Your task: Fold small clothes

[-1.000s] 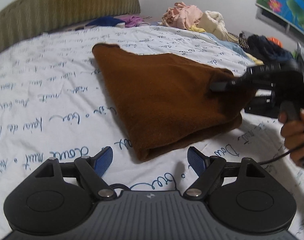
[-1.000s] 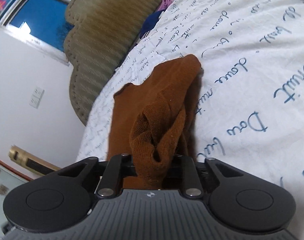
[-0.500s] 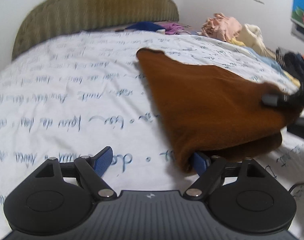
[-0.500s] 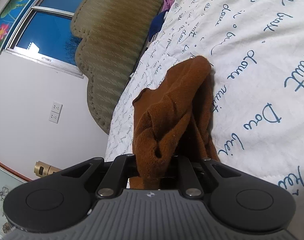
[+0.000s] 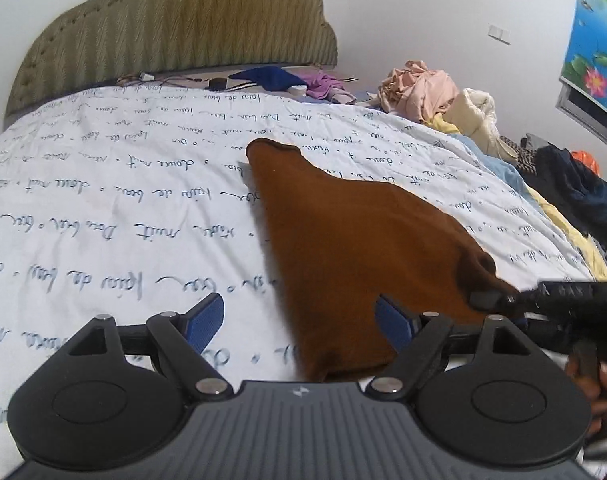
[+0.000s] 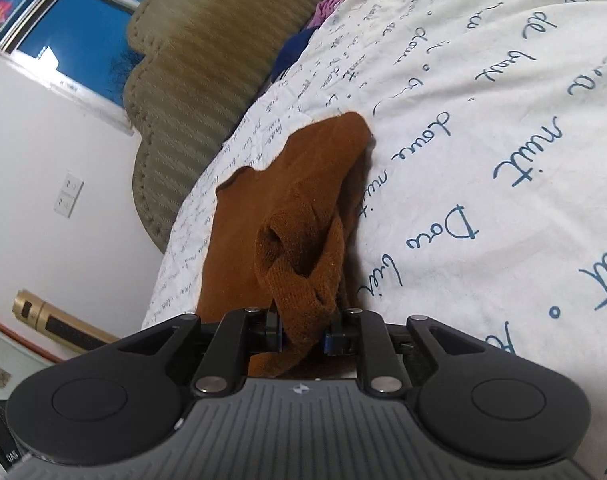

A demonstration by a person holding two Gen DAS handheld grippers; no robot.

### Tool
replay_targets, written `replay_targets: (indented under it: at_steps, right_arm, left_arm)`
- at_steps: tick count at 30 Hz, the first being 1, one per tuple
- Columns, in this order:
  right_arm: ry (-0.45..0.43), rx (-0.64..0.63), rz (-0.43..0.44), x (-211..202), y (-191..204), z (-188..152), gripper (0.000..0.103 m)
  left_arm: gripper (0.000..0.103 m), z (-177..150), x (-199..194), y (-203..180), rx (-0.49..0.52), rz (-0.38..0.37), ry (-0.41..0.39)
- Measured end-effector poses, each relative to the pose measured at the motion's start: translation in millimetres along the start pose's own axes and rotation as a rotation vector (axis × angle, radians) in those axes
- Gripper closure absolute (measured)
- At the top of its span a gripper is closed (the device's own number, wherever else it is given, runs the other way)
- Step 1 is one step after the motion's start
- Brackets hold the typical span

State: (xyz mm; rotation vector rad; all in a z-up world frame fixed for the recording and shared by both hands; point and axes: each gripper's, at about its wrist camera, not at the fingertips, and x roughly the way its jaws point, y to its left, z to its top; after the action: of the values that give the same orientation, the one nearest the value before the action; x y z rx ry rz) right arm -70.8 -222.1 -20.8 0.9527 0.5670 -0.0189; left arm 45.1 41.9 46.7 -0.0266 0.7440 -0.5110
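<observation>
— Fingers first: where do they stand?

— Right gripper (image 6: pixel 303 334) pinches a bunched corner of the brown garment (image 5: pixel 355 248), jaws easing apart; left gripper (image 5: pixel 301 318) gapes, its right pad beside the near edge, gripping nothing.

— Progress?

— Garment lies mid-bedspread (image 5: pixel 103 208), seemingly folded once; I'd judge more folds remain, plus the clothes pile (image 5: pixel 419 88) beyond it.

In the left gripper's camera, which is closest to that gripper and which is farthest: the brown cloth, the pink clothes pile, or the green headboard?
1. Brown cloth, right between the left gripper's open jaws.
2. Pink clothes pile, far right on the bed.
3. Green headboard, at the very back against the wall.
</observation>
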Motion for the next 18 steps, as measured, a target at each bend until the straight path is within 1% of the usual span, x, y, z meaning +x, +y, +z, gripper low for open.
replay_targets:
  at_steps: [1,3,4,7,9,10,11,12,13,14,15,16,18]
  right_arm:
    - [-0.006,0.007,0.008,-1,-1,0,0.08]
    - [-0.012,-0.002,0.001,-2,-3,-2,0.08]
    - [-0.013,-0.01,-0.01,-2,-3,-2,0.083]
    - [0.003,-0.045,-0.031,0,-1,-6,0.085]
    - [0.023,-0.067,-0.031,-1,-1,-8,0.085]
    - [0.034,-0.077,-0.026,-1,1,-7,0.082]
    - [0.039,-0.083,-0.023,-3,2,-6,0.081]
    - [0.037,-0.089,-0.021,-7,3,-4,0.077]
    - [0.032,-0.094,-0.013,-10,3,-2,0.066]
    - [0.023,-0.095,-0.003,-14,3,1,0.061]
    - [0.006,-0.092,0.002,-19,3,4,0.052]
    - [-0.006,-0.093,0.003,-22,3,6,0.05]
    - [-0.017,-0.095,-0.005,-24,2,11,0.05]
  left_arm:
    - [0.02,0,6,-3,0.007,-0.002,0.009]
    - [0.02,-4,21,-10,0.033,0.022,0.047]
    - [0.02,-8,28,-12,0.046,0.03,0.068]
    - [0.02,-21,44,-13,0.063,0.044,0.151]
    - [0.02,-25,42,-9,0.063,0.034,0.157]
    - [0.02,-24,40,-6,0.06,0.03,0.154]
    - [0.02,-22,37,-3,0.052,0.025,0.15]
    - [0.02,-19,34,1,0.037,0.02,0.145]
    - [0.019,-16,33,6,0.018,0.012,0.139]
    - [0.02,-14,32,10,-0.005,0.001,0.136]
    - [0.019,-11,31,13,-0.03,-0.009,0.134]
    - [0.019,-10,32,16,-0.057,-0.023,0.134]
    - [0.019,-9,35,19,-0.105,-0.057,0.139]
